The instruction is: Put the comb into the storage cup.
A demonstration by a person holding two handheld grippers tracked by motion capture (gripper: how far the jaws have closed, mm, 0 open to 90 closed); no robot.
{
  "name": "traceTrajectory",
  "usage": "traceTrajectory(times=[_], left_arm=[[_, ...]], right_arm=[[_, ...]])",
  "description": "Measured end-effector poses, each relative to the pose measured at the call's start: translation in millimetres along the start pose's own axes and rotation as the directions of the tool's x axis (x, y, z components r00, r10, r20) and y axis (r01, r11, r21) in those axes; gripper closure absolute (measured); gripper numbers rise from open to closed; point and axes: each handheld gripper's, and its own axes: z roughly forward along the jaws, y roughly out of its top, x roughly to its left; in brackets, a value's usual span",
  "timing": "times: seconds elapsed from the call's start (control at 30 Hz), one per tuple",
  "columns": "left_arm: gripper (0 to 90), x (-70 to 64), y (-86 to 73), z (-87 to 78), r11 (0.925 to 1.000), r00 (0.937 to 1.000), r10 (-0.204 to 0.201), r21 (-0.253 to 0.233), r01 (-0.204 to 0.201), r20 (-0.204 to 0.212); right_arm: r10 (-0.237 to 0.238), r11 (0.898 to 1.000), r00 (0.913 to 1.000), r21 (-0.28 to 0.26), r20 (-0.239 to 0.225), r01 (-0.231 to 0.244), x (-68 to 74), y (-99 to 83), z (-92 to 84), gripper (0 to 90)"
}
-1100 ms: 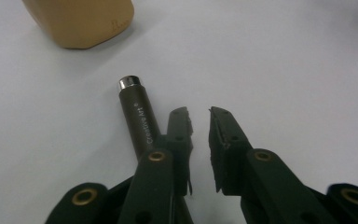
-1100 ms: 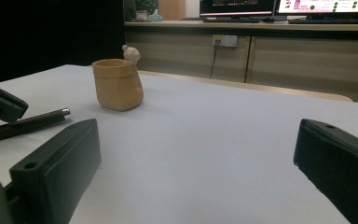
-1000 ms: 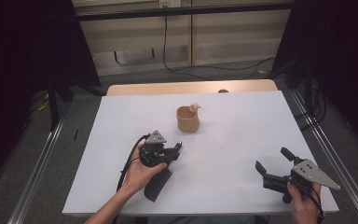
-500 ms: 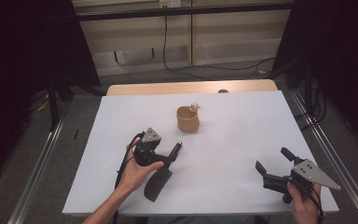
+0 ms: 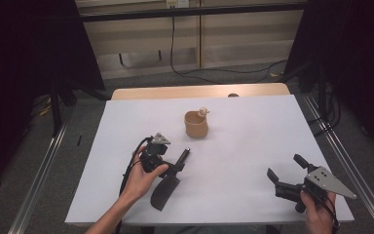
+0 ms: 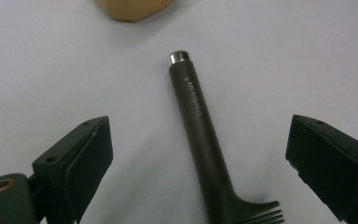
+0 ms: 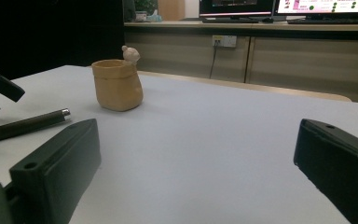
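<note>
High view: dark spatula lies flat left of centre on the white table, silver-capped handle toward the tan cup at upper centre. Left gripper gapes wide astride the handle, holding nothing; right gripper, lower right, gapes empty. Dark curtains flank the room.

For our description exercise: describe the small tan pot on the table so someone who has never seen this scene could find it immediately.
Start at the white table and look towards its far edge, near the middle. There stands a small tan pot, upright and alone, beyond the dark spatula lying by the left hand. It is the one light-brown thing there, with a tiny pale figure perched on its rim.
</note>
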Motion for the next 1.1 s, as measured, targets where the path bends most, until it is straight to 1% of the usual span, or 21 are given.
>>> traceTrajectory(times=[0.07,0.1,0.13,0.2,0.23,0.3,0.4,0.47,0.53,0.6,0.63,0.67,0.7,0.73,0.77,0.87,0.9,0.93,0.97,1.03,1.1], left_arm=[[7.7,1.3,3.6,2.8,0.9990,1.0000,-0.006,0.044,0.006,0.001],[8.0,2.8,6.9,3.6,0.9970,0.9997,-0.021,0.075,0.020,0.014],[8.5,2.8,9.1,4.1,0.9957,0.9995,-0.028,0.089,0.027,0.017],[8.3,1.1,14.6,3.3,0.9941,1.0000,-0.003,0.108,0.003,-0.001],[7.7,1.0,16.8,2.5,0.9931,1.0000,0.001,0.117,-0.001,0.003],[6.3,0.2,17.7,3.1,0.9921,1.0000,-0.009,0.125,0.008,0.005],[6.3,-0.6,15.7,8.0,0.9866,0.9997,-0.026,0.161,0.025,-0.001],[7.0,-1.4,14.7,11.5,0.9812,0.9997,-0.021,0.192,0.023,-0.013],[9.4,-0.7,14.8,11.4,0.9799,0.9994,-0.035,0.196,0.034,-0.003],[13.9,-1.4,14.8,11.2,0.9806,0.9991,-0.023,0.194,0.030,-0.037],[12.9,-1.1,14.7,12.0,0.9799,0.9992,-0.022,0.198,0.029,-0.034],[12.5,-0.5,14.7,12.5,0.9787,0.9989,-0.042,0.200,0.046,-0.021],[15.3,-1.1,14.7,12.9,0.9777,0.9981,-0.059,0.201,0.061,-0.018],[20.1,-2.1,15.2,13.1,0.9783,0.9988,-0.044,0.202,0.048,-0.024],[21.4,-4.1,15.3,14.2,0.9775,0.9989,-0.041,0.206,0.045,-0.024],[25.4,-7.4,14.7,18.0,0.9713,0.9994,-0.028,0.236,0.032,-0.022],[27.0,-7.9,14.3,19.5,0.9679,0.9993,-0.033,0.249,0.036,-0.018],[27.5,-8.9,14.0,20.8,0.9672,0.9990,-0.039,0.250,0.044,-0.024],[31.0,-8.8,14.0,20.9,0.9660,0.9990,-0.037,0.255,0.042,-0.026],[33.6,-8.5,14.0,20.7,0.9660,0.9989,-0.042,0.255,0.046,-0.021],[37.0,-7.8,13.8,20.2,0.9631,0.9994,-0.031,0.267,0.034,-0.016]], right_arm=[[-0.003,1.000,1.0000,0.003,0.004,0.003,-0.1,-0.1,0.2,0.0],[-0.003,1.000,1.0000,0.003,0.003,0.003,0.0,-0.1,0.3,0.0],[-0.004,1.000,1.0000,0.002,0.001,0.004,0.3,0.0,0.2,0.0],[-0.005,1.000,1.0000,-0.001,0.001,0.005,0.5,0.1,0.3,0.0],[-0.005,1.000,1.0000,0.000,0.001,0.005,0.5,0.1,0.4,0.0],[-0.004,1.000,1.0000,0.003,0.002,0.004,0.3,0.1,0.1,0.0],[-0.004,1.000,1.0000,0.003,0.002,0.003,-0.1,-0.2,0.2,0.0],[-0.003,1.000,1.0000,0.003,0.002,0.003,-0.1,-0.1,0.2,0.0],[-0.005,1.000,1.0000,0.002,0.001,0.005,0.3,-0.1,0.3,0.0],[-0.004,1.000,1.0000,0.002,-0.001,0.004,1.0,0.0,0.3,0.0],[-0.004,1.000,1.0000,0.002,0.000,0.004,0.9,-0.1,0.5,0.0],[-0.004,1.000,1.0000,0.003,-0.001,0.004,0.7,-0.2,0.7,0.0],[-0.003,1.000,1.0000,0.005,-0.002,0.003,0.6,-0.3,0.9,0.0],[-0.002,1.000,1.0000,0.010,-0.003,0.002,0.6,-0.3,0.7,0.1],[-0.001,1.000,1.0000,0.010,-0.003,0.002,0.7,-0.3,0.8,0.2],[-0.002,1.000,1.0000,0.005,-0.004,0.002,0.8,-0.3,0.9,0.2],[-0.002,1.000,1.0000,0.005,-0.004,0.002,0.8,-0.2,0.7,0.2],[-0.004,1.000,1.0000,0.003,-0.003,0.004,0.5,-0.2,0.6,0.1],[-0.004,1.000,1.0000,0.003,-0.003,0.004,0.5,-0.2,0.4,0.2],[-0.004,1.000,1.0000,0.004,-0.003,0.004,0.5,-0.2,0.4,0.2],[-0.006,1.000,1.0000,0.004,-0.003,0.006,0.5,-0.2,0.5,0.2]])
